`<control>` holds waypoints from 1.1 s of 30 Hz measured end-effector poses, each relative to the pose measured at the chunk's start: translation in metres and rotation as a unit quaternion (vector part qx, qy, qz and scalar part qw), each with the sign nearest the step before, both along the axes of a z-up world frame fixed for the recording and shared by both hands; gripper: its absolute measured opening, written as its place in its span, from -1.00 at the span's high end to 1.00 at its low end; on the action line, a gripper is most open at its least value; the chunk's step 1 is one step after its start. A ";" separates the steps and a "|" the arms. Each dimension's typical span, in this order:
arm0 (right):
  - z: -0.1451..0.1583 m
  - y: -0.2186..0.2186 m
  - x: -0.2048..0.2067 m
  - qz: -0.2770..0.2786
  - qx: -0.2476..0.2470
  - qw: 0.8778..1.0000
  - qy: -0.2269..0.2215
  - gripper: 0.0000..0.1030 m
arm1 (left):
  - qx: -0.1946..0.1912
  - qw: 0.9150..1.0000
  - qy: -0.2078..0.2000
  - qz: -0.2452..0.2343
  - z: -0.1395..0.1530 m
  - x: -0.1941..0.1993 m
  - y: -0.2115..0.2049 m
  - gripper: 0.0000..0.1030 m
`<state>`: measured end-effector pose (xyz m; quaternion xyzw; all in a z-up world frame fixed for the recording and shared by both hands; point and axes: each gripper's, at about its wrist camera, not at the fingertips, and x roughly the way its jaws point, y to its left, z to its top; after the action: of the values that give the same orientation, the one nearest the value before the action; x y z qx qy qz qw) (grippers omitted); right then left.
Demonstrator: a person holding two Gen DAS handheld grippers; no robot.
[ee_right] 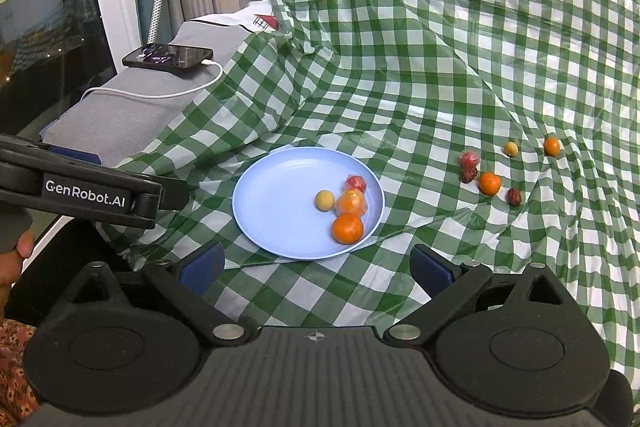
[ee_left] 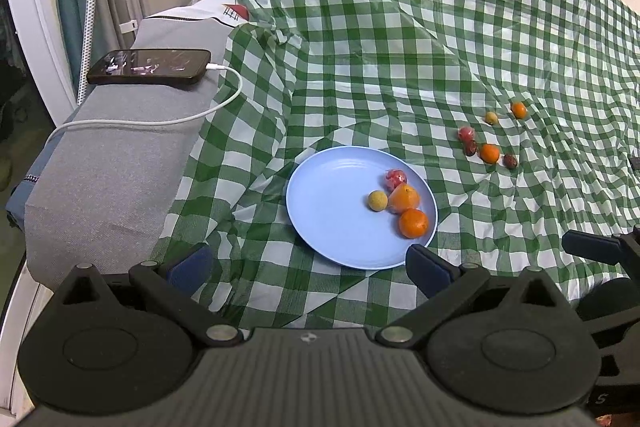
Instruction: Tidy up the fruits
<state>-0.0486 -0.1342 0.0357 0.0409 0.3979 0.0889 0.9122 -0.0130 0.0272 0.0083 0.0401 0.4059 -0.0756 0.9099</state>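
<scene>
A light blue plate [ee_left: 332, 211] [ee_right: 276, 203] lies on the green checked cloth. It holds a bare orange [ee_left: 413, 223] [ee_right: 348, 228], a wrapped orange [ee_left: 404, 197] [ee_right: 351, 202], a small yellow fruit [ee_left: 377, 201] [ee_right: 324, 200] and a wrapped red fruit [ee_left: 395, 178] [ee_right: 355, 183]. Several loose fruits lie on the cloth to the right: an orange [ee_left: 489, 153] [ee_right: 489, 183], a farther orange [ee_left: 519, 110] [ee_right: 551, 146], a yellow fruit [ee_left: 491, 117] [ee_right: 511, 149], a wrapped red one [ee_left: 466, 133] [ee_right: 469, 159] and two dark red ones [ee_left: 510, 161] [ee_right: 514, 196]. My left gripper [ee_left: 310, 269] and my right gripper [ee_right: 318, 267] hang open and empty just short of the plate.
A black phone [ee_left: 150, 66] [ee_right: 168, 55] with a white charging cable [ee_left: 160, 121] rests on a grey cushion [ee_left: 120, 167] to the left. The cloth rises in wrinkled folds behind the fruits. The left gripper's body [ee_right: 80, 183] juts in from the left, with a person's hand [ee_right: 14, 259] below.
</scene>
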 end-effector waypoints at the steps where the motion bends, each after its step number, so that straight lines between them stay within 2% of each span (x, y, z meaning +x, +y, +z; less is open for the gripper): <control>1: 0.000 0.000 0.000 0.000 0.000 1.000 0.000 -0.92 | 0.000 1.000 0.000 0.000 0.000 0.000 0.000 -0.99; 33: -0.017 -0.005 0.014 -0.009 0.009 0.999 0.030 -0.92 | 0.014 0.999 0.029 -0.008 -0.015 0.015 -0.007 -0.99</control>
<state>-0.0347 -0.1387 0.0186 0.0555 0.4237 0.0834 0.9003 0.0025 0.0200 -0.0071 0.0543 0.4328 -0.0786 0.8964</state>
